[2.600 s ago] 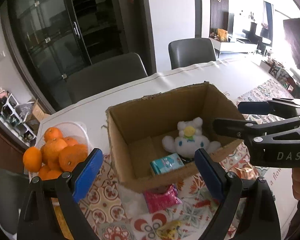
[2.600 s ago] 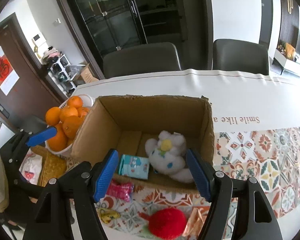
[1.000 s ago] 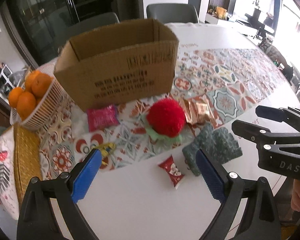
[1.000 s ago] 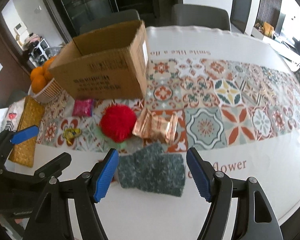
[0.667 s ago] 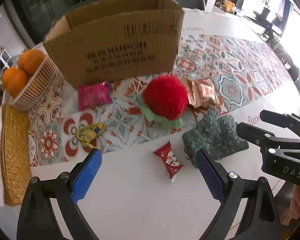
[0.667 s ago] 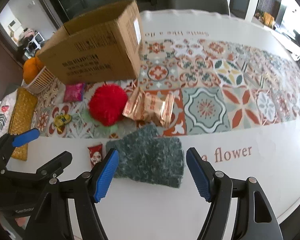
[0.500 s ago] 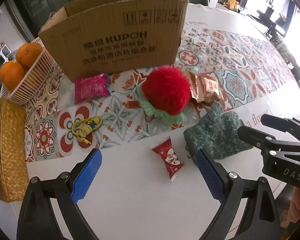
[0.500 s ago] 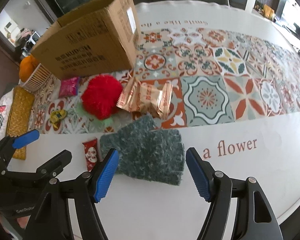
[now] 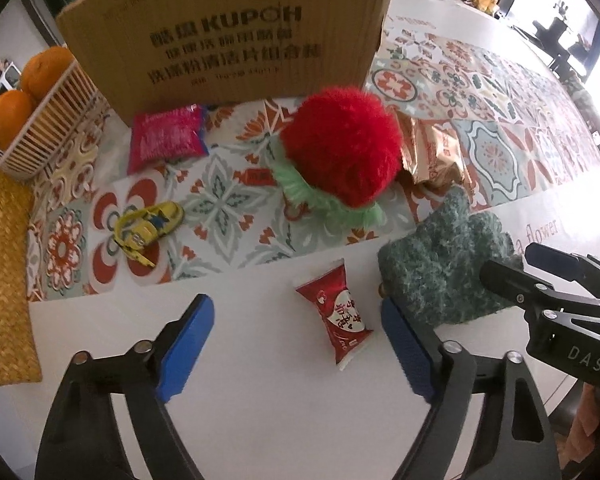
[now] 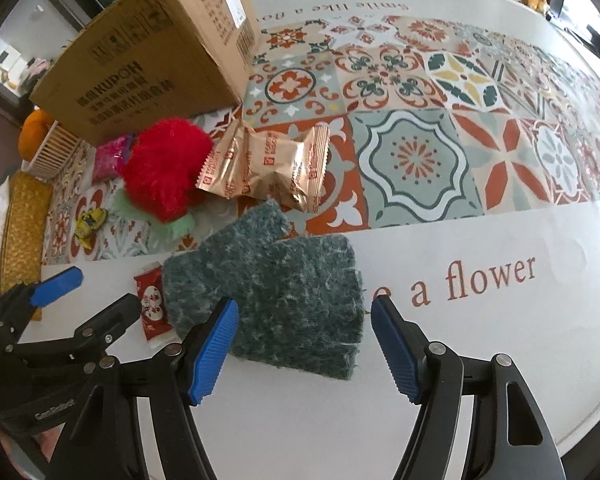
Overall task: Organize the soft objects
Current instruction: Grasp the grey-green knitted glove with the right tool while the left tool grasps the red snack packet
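The right claw [image 10: 300, 344] is hanging wide and empty over the worktop [image 10: 500, 312], the green mitt [image 10: 276, 296] lying flat just ahead of its pads at lower centre of the frame, long axis running toward the upper left. The left claw [image 9: 296, 344], its jaws having just been narrowing but gripping nothing, is framing a red sachet [image 9: 338, 316]; the mitt sits at its right pad. The right looks better placed for the mitt.
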Demonstrator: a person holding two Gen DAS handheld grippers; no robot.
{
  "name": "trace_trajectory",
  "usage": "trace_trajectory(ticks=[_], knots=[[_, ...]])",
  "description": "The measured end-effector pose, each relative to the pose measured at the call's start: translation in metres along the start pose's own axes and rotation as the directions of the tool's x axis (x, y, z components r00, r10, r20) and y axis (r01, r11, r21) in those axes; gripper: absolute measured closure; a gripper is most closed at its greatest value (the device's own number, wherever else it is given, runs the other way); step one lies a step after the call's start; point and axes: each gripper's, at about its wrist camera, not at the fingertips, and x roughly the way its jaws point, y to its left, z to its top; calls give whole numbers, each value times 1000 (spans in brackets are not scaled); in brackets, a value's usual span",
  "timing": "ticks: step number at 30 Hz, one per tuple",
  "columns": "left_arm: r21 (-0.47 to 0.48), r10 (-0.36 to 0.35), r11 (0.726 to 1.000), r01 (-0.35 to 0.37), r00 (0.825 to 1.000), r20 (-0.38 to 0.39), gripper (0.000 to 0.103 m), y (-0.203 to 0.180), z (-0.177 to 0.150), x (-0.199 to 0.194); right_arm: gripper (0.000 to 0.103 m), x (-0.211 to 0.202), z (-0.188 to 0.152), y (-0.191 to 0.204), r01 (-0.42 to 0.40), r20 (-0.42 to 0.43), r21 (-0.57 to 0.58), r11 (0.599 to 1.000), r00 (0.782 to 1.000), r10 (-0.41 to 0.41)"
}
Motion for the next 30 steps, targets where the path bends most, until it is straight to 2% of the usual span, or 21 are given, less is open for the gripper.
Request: trace_trajectory(ticks=[8,13,17,22,25,30], knots=[[-30,-49,998,48,998,-41,32,-5,-3,18,33,14,-6,-3,-70,-16,20,997,997,70],[-48,-87,995,84,994,-62,46,-6,-4,26,32,26,-9,-9,-91,-54,61,994,994,95],[-55,-97,994,94,994,-56,57,-6,-5,28,34,24,-10,-7,-94,-37,59,994,995,96],[-21,-106,994,105,993,-52,78,-9,-5,27,57,22,-14,-7,-105,-16,56,993,994,106],[-3,-130,992,130,990,-52,79,-10,-6,27,67,21,-15,-5,-124,-7,51,991,992,124],[15,-181,983,181,983,-36,80,-5,-10,25,72,12,-20,11,-105,43,-2,994,994,105]])
